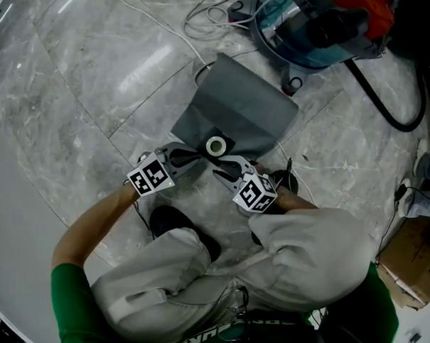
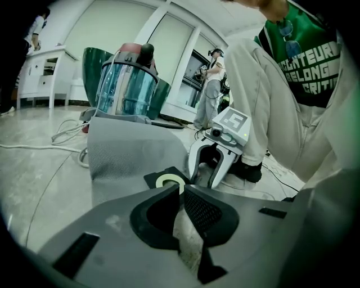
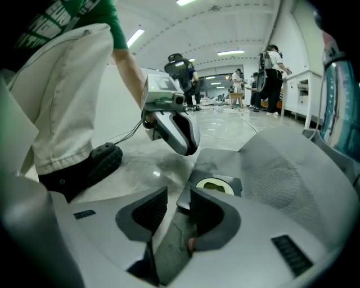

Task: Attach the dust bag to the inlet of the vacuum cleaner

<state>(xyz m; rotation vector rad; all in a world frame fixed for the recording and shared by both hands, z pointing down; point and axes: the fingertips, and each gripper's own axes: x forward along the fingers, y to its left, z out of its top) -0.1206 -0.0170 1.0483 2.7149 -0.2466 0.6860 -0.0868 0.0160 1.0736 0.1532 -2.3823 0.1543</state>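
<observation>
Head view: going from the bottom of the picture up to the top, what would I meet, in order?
The person's knees → left claw and right claw, side by side → grey dust bag → vacuum cleaner.

Grey marble floor [image 1: 68,74] meets a white cabinet [image 2: 39,76], tall windows [image 2: 169,56] and ceiling strip lights [image 3: 232,53].
</observation>
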